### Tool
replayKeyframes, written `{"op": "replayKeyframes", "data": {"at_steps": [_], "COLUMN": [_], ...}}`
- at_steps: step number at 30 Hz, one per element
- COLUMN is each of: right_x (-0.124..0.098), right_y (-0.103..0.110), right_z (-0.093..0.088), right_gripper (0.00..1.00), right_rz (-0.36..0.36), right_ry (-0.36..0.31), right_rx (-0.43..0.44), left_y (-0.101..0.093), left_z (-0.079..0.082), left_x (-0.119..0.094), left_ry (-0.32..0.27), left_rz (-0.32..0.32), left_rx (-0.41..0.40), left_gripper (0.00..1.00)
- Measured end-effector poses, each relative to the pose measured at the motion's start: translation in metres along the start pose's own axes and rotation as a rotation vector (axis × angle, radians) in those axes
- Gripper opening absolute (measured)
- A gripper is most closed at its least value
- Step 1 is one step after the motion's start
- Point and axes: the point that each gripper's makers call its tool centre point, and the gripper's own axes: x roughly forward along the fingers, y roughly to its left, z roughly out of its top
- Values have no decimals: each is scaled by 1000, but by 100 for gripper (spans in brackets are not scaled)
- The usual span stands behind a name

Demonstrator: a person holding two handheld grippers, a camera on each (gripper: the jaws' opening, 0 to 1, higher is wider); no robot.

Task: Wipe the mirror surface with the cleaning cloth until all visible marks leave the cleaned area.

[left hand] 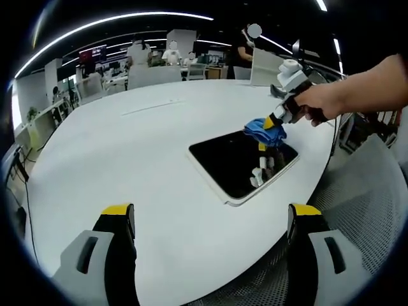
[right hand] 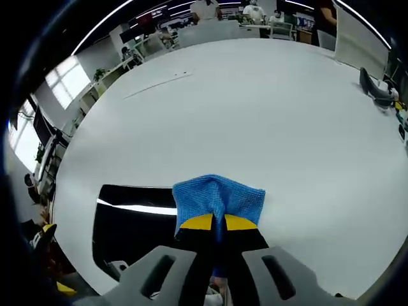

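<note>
Wiping looks to be the step in hand — the right gripper (left hand: 275,122) has its jaws clamped together on the blue cleaning cloth (right hand: 218,198), which is pressed down at the far edge of the mirror (left hand: 239,162). That mirror lies flat on the white table (left hand: 146,159), dark glass in a pale frame, near the table's edge. The left gripper (left hand: 213,223) hangs back with its jaws wide apart, holding nothing. I can't make out any marks on the glass from here — next, I'd judge, the cloth needs drawing across the remaining dark surface with steady downward pressure.
</note>
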Motion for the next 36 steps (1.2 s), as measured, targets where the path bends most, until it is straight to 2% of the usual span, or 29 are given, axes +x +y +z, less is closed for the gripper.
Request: {"op": "replayKeyframes", "data": {"at_steps": [5, 8, 11, 14, 19, 20, 21, 23, 26, 28, 30, 33, 36], "right_x": [8, 10, 11, 11, 8, 8, 10, 9, 7, 6, 2, -6, -25], "right_y": [-3, -5, -5, -6, -3, -3, -5, -3, -1, -2, -1, -5, -13], "right_z": [9, 10, 10, 10, 9, 9, 10, 9, 8, 8, 6, 12, 20], "right_gripper": [0, 0, 0, 0, 0, 0, 0, 0, 0, 0, 0, 0, 0], "right_rz": [-2, 6, 5, 9, 2, 1, -6, -24, -19, -8, 16, 25, 29], "right_ry": [-8, 0, 4, 2, 12, 14, 16, 16, 5, 1, 16, -8, -44], "right_rx": [-3, 51, 26, 48, 26, 9, -69, -162, -95, -82, -39, -43, -30], "left_y": [2, 1, 1, 1, 4, 4, 4, 4, 4, 4, 5, 4, 4], "left_z": [2, 2, 2, 3, 3, 3, 3, 3, 3, 3, 2, 2, 3], "left_x": [-1, -1, -1, -1, -2, -1, -1, -1, -1, -1, -1, -1, -1], "left_ry": [-12, -10, -11, -13, -15, -14, -13, -12, -10, -10, -9, -8, -11], "left_rz": [9, 6, 7, 7, 20, 21, 22, 23, 23, 25, 27, 23, 24], "left_rx": [-8, -3, -10, -5, -6, -6, -4, -4, 1, 5, 2, 10, 8], "left_gripper": [99, 99, 99, 99, 99, 99, 99, 99, 99, 99, 99, 99, 99]}}
